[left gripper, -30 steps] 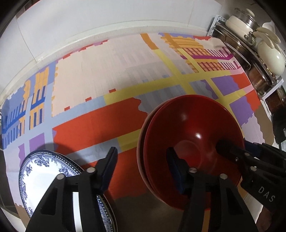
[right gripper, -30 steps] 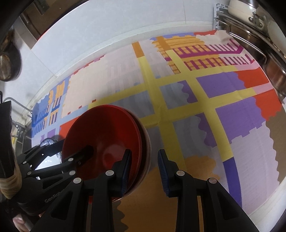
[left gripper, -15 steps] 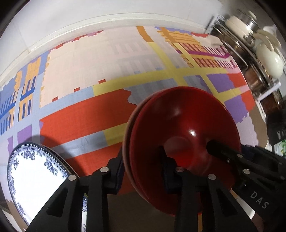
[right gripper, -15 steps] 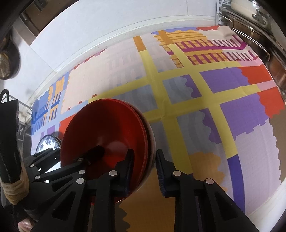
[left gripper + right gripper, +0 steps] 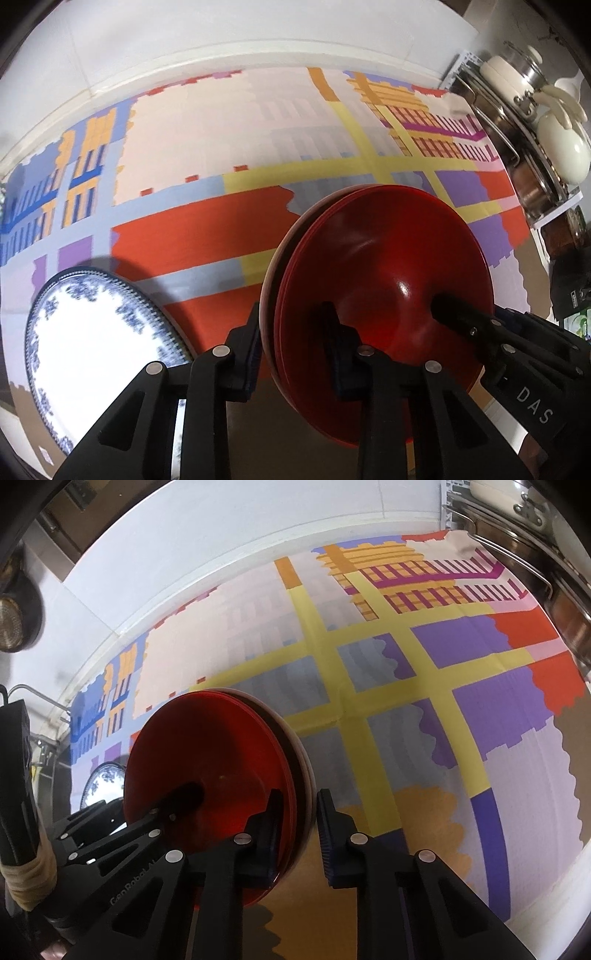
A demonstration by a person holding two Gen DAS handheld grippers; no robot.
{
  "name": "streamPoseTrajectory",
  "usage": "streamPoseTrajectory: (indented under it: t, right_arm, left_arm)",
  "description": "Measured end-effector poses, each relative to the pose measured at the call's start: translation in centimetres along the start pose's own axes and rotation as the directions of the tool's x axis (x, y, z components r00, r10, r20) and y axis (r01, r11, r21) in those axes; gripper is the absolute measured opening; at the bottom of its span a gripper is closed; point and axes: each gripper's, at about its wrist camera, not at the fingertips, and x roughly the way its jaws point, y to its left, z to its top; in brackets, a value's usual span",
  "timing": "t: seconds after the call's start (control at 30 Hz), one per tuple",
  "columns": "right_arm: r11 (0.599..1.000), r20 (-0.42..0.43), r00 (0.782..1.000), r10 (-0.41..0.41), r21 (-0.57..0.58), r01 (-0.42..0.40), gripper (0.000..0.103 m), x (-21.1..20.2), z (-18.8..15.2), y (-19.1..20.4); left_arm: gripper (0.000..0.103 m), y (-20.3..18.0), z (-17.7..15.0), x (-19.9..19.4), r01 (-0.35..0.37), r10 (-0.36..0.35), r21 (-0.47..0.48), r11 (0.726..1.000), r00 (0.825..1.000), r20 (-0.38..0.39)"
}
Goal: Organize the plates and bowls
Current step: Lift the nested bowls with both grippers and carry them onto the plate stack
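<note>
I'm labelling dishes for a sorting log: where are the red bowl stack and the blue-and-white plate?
red bowl stack [image 5: 388, 266], left wrist view, inner wall of the top bowl.
blue-and-white plate [image 5: 99, 347], left wrist view, white centre.

Black left tool [image 5: 291, 347], silver screws, blue pads, "DAS" lettering

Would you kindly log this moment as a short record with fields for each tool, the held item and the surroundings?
left tool: shut on the red bowl stack's rim, one finger inside, one outside
right tool: straddles the opposite rim, likewise
red bowl stack: nested, held between both tools
blue-and-white plate: left of the stack, on the patterned cloth
pot rack: far right
</note>
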Motion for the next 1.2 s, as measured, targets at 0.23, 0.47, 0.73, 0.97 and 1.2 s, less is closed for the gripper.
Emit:
streamPoseTrajectory:
  t: [0.23, 0.47, 0.73, 0.97, 1.2]
  right_arm:
    - [0.998, 0.026, 0.999, 0.031, -0.062, -0.029, 0.020, -1.5, -0.4, 3.0]
    - [0.990, 0.052, 0.997, 0.057, -0.129, -0.050, 0.020, -3.1, -1.4, 7.5]
    - [0.982, 0.050, 0.996, 0.079, -0.176, -0.069, 0.020, -3.7, -4.2, 12.8]
    - [0.975, 0.016, 0.995, 0.103, -0.200, -0.097, 0.020, -2.9, -6.7, 17.0]
    - [0.971, -0.019, 0.995, 0.101, -0.217, -0.103, 0.020, -1.6, -8.4, 19.9]
  left_arm:
    - [0.029, 2.6, -1.5, -3.4, -0.024, 0.027, -0.047, 0.999, 0.998, 0.064]
    - [0.029, 6.4, -3.5, -6.9, -0.037, 0.046, -0.089, 0.995, 0.994, 0.102]
    - [0.029, 11.2, -6.2, -9.6, -0.052, 0.067, -0.130, 0.990, 0.992, 0.109]
    - [0.029, 15.5, -8.8, -10.7, -0.072, 0.090, -0.168, 0.983, 0.991, 0.104]
    - [0.029, 18.4, -10.3, -10.4, -0.071, 0.087, -0.192, 0.979, 0.993, 0.080]
